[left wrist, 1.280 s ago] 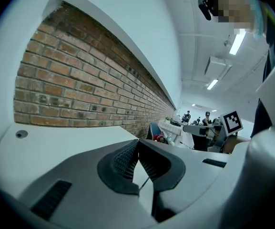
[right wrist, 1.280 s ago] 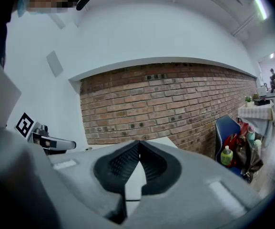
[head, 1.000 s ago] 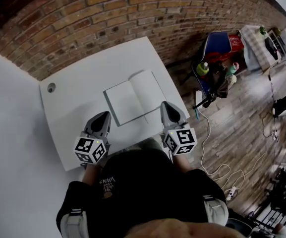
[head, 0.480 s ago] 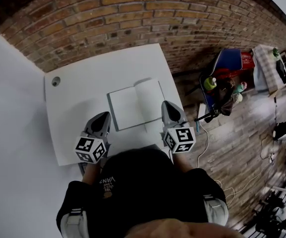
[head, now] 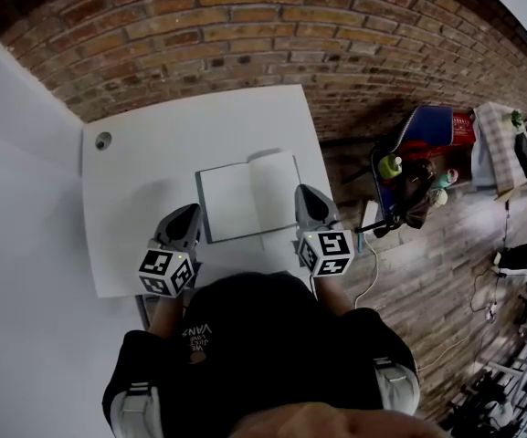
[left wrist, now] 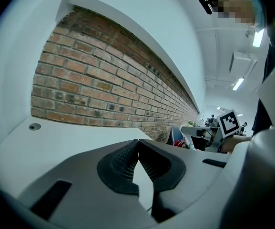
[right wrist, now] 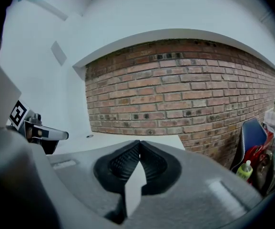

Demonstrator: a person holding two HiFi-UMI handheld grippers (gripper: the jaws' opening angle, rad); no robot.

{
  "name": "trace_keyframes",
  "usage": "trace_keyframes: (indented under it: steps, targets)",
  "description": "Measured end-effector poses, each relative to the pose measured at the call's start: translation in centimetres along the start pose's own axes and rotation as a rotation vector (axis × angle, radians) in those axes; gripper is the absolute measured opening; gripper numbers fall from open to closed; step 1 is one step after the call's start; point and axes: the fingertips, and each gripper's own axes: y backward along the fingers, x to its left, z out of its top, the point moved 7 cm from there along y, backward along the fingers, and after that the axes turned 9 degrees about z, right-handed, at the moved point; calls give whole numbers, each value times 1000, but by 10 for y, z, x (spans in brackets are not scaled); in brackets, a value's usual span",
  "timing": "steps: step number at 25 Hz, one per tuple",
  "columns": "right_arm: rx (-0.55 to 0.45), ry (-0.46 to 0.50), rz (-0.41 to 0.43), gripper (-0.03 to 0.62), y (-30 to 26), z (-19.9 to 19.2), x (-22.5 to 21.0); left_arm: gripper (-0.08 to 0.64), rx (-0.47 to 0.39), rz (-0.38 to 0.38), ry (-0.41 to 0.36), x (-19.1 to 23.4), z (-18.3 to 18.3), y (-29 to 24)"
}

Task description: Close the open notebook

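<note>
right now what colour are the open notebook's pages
White and unmarked; the notebook shows best in the head view.

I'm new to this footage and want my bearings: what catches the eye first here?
The open notebook lies flat, blank pages up, on the white table before a brick wall. The left gripper and right gripper, both shut and empty, sit at either side of its near edge.

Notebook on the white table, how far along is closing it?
Nothing looks done: the notebook lies open and flat on the table, both pages showing. In hand: the left gripper and right gripper, both shut and empty, sit by its near corners, neither gripping a cover. Left to do: lift one cover and fold it over the other.
</note>
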Motion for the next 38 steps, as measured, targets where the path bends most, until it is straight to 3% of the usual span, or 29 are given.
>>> trace_keyframes:
  steps: [18, 38]
  targets:
    - [94, 36, 68, -2, -32, -21, -24, 12, 32, 111, 1, 1, -24, -27]
    - [242, 59, 89, -2, -64, -71, -37, 11, 162, 219, 65, 25, -81, -50]
